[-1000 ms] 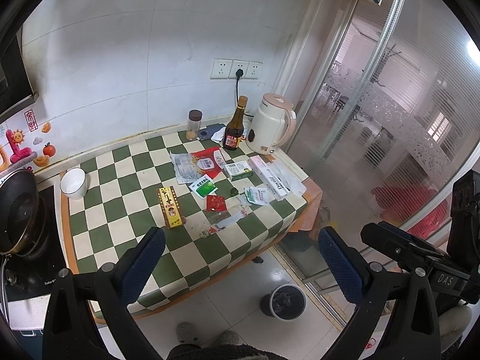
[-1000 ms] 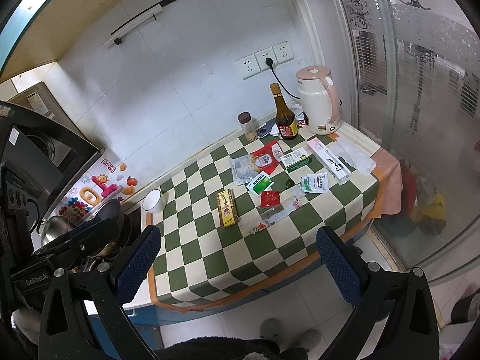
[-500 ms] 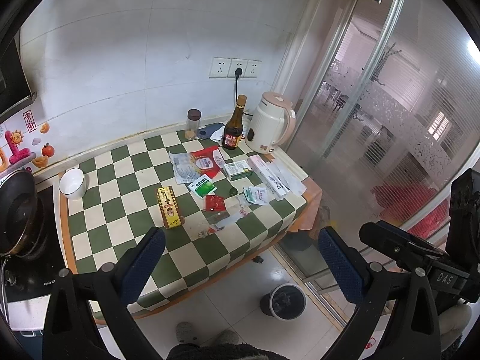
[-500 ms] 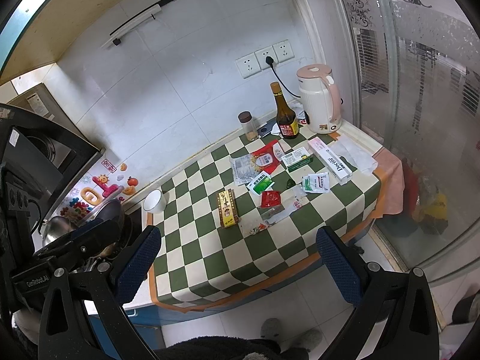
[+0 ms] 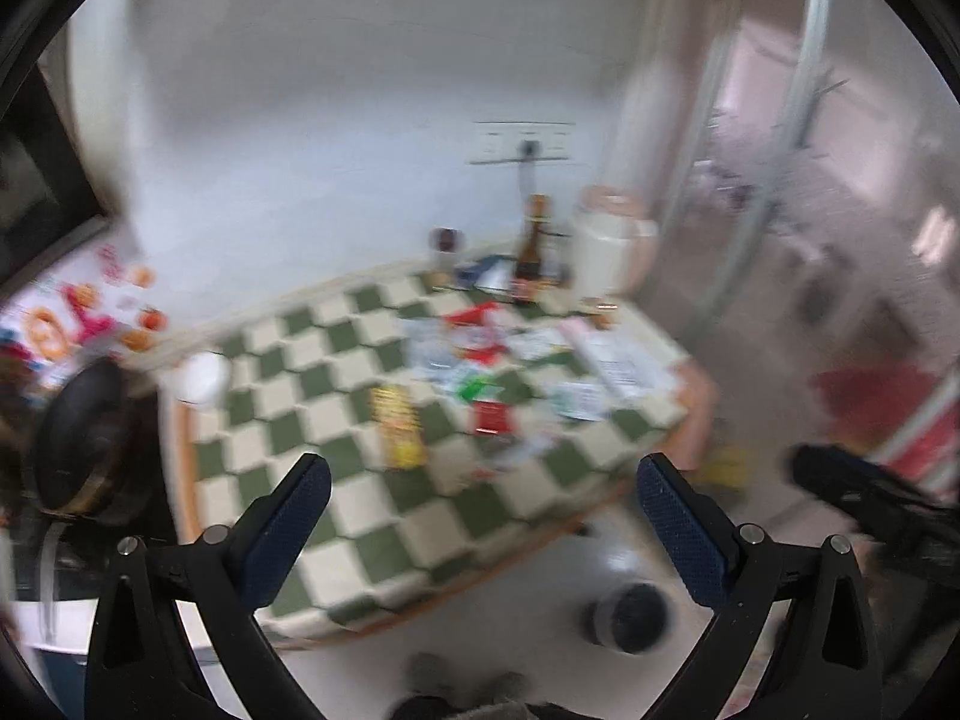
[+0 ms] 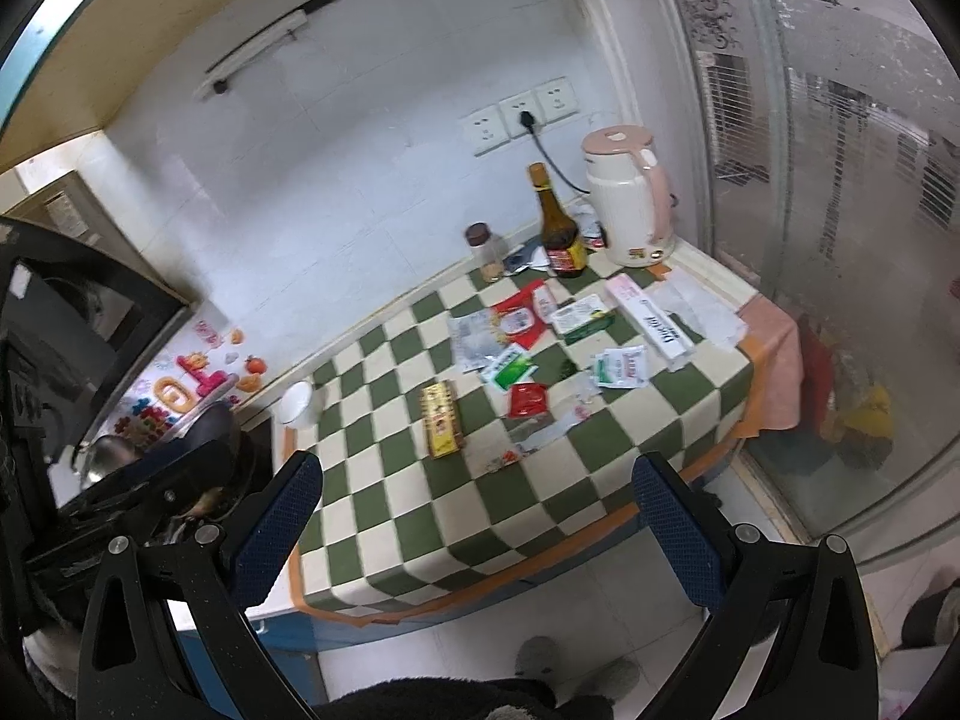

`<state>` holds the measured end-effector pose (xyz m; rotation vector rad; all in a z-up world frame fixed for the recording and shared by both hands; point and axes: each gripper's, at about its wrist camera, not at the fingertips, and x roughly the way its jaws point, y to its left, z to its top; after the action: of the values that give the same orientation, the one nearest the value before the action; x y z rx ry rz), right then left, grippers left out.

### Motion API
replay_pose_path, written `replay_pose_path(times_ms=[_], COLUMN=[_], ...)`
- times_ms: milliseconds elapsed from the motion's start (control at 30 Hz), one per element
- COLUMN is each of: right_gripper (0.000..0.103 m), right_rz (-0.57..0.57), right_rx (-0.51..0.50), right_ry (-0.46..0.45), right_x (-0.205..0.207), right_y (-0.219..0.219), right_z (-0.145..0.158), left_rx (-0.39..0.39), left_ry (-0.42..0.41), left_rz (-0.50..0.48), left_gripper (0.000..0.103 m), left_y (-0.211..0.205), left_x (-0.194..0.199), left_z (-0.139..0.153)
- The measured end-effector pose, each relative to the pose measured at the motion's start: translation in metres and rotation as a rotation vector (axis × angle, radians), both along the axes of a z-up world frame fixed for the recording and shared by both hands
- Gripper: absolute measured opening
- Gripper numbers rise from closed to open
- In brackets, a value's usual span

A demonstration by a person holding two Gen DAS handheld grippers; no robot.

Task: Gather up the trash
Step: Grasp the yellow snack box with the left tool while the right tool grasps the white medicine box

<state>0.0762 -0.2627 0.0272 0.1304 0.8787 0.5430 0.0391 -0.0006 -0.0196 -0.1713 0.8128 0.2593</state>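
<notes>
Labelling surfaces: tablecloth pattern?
Green-and-cream checks with an orange border on the tablecloth; sharpest in the right wrist view.

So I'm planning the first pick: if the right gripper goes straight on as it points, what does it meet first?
Probably the checkered tablecloth, just short of the yellow packet; right gripper is open, depth unclear.

- The near half of the checkered counter (image 6: 540,504) lies bare, giving open room from the front edge.
- Wrappers (image 6: 528,348) and a yellow packet (image 6: 443,419) crowd the middle and far right, some touching or overlapping.
- A kettle (image 6: 630,204), brown bottle (image 6: 561,228) and small jar (image 6: 487,252) stand along the back wall, blocking that side.
- A white bowl (image 6: 297,403) sits at the left edge, beside a dark pan (image 5: 84,438).
- A glass partition (image 6: 840,240) closes off the right.
- A bin (image 5: 630,615) stands on the floor below the counter's front edge.
</notes>
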Motion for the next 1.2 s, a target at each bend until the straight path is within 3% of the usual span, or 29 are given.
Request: replay_pose_path(times_ms=[200, 267, 500, 733, 767, 833, 867, 900, 967, 1100, 1200], right_gripper=[0.103, 0.103, 0.103, 0.103, 0.103, 0.103, 0.103, 0.103, 0.103, 0.103, 0.103], right_rz=[-0.076, -0.097, -0.15, -0.184, -0.187, -0.209, -0.219, -0.239, -0.274, -0.367, -0.439], right_rx=[-0.116, -0.141, -0.218, -0.302, -0.305, -0.295, -0.291, -0.282, -0.268, -0.233, -0.228], right_ry=[0.018, 0.05, 0.215, 0.359, 0.389, 0.446, 0.46, 0.47, 0.479, 0.501, 0.526], right_x=[0.04, 0.06, 0.125, 0.216, 0.228, 0.254, 0.262, 0.277, 0.301, 0.359, 0.398], right_y=[0.006, 0.01, 0.044, 0.077, 0.082, 0.093, 0.095, 0.1, 0.11, 0.136, 0.154], right_z=[-0.043, -0.067, -0.172, -0.24, -0.249, -0.264, -0.266, -0.27, -0.274, -0.288, -0.305], left_rx=[0.139, 0.138, -0.061, -0.245, -0.274, -0.296, -0.332, -0.373, -0.381, -0.262, -0.245], left_ry=[0.107, 0.171, 0.426, 0.612, 0.642, 0.675, 0.675, 0.65, 0.636, 0.627, 0.652], left_rz=[0.184, 0.229, 0.301, 0.241, 0.236, 0.24, 0.232, 0.222, 0.207, 0.194, 0.21], left_gripper=[0.103, 0.103, 0.103, 0.101, 0.098, 0.076, 0.077, 0.068, 0.041, 0.022, 0.022], left_y=[0.038, 0.058, 0.123, 0.148, 0.151, 0.156, 0.16, 0.163, 0.166, 0.183, 0.206], left_x=[0.037, 0.051, 0.116, 0.195, 0.206, 0.219, 0.225, 0.23, 0.237, 0.256, 0.266], left_z=[-0.05, -0.076, -0.183, -0.296, -0.314, -0.333, -0.34, -0.34, -0.334, -0.315, -0.316])
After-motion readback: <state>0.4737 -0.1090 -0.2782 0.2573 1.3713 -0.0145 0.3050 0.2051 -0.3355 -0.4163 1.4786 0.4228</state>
